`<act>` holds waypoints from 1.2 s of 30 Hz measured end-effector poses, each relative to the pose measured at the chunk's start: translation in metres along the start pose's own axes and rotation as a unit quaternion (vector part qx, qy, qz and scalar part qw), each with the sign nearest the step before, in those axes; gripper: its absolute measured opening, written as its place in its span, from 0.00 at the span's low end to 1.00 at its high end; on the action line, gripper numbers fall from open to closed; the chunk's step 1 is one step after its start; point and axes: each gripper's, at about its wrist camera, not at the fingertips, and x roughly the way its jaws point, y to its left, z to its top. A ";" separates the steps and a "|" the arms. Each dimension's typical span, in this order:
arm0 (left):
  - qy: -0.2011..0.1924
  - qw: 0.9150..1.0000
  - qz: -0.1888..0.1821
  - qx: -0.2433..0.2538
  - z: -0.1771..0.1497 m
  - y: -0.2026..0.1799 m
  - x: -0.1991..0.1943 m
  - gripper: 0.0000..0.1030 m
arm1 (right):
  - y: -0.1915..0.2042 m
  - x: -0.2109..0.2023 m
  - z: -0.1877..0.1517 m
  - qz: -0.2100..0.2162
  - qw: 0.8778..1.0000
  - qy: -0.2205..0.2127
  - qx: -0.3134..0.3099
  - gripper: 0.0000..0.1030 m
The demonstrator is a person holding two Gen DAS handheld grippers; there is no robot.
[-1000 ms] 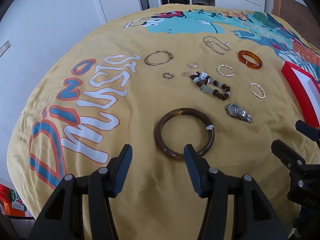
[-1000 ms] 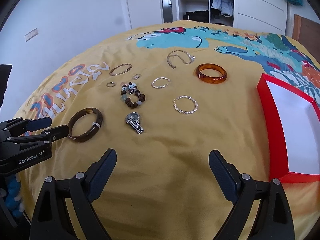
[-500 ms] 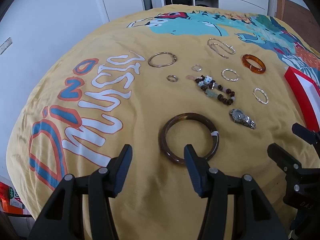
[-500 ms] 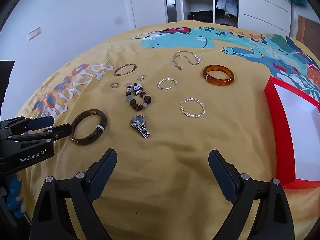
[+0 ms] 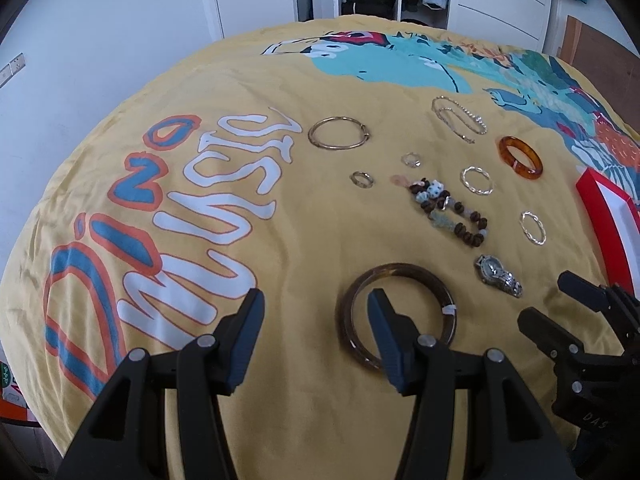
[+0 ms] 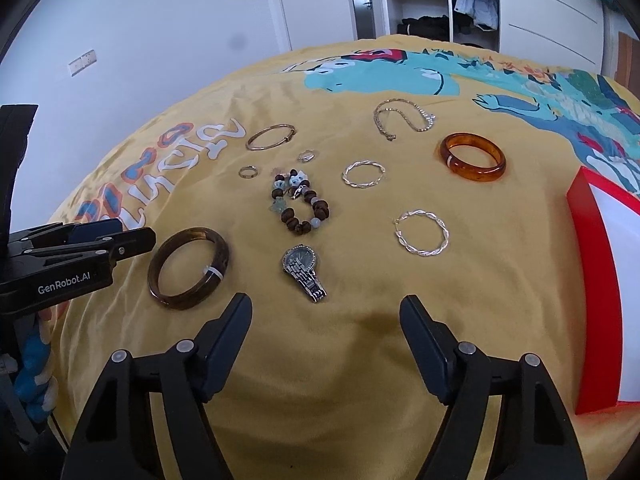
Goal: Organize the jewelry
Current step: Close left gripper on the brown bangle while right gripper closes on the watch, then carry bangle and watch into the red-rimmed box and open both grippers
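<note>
Jewelry lies spread on a yellow printed bedspread (image 5: 280, 264). A dark brown bangle (image 5: 400, 316) lies at my open left gripper (image 5: 316, 300); the right finger's tip overlaps the ring's inside. It also shows in the right wrist view (image 6: 188, 268). My open right gripper (image 6: 326, 308) hovers just short of a silver watch (image 6: 304, 270). Beyond lie a beaded bracelet (image 6: 300, 206), two twisted silver hoops (image 6: 420, 232), an amber bangle (image 6: 474, 156), a gold bangle (image 6: 270, 137), a chain (image 6: 400, 118) and small rings (image 6: 248, 172).
A red box with a white inside (image 6: 600, 280) sits at the right edge of the bed. White wall, door and an open wardrobe (image 6: 424, 0) stand beyond the bed. The left gripper's body (image 6: 60, 264) shows at the right view's left edge.
Both grippers have moved forward and lower toward the jewelry. The left gripper's right finger now reaches inside the brown bangle. Nothing has been picked up.
</note>
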 end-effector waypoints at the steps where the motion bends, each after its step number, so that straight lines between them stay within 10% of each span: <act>1: 0.005 1.000 -0.007 -0.001 0.000 0.000 0.003 0.50 | 0.001 0.002 0.001 0.002 1.000 0.001 -0.002 0.73; 14: 0.050 0.998 -0.030 0.007 -0.005 -0.004 0.040 0.48 | 0.004 0.043 0.021 0.032 0.999 0.032 -0.028 0.55; 22: 0.041 0.999 -0.018 0.028 -0.003 -0.009 0.039 0.12 | 0.010 0.054 0.026 0.037 0.997 0.042 -0.052 0.24; 36: 0.017 1.000 -0.010 0.011 0.005 -0.003 0.004 0.09 | 0.002 0.002 0.009 0.038 0.999 0.018 -0.005 0.23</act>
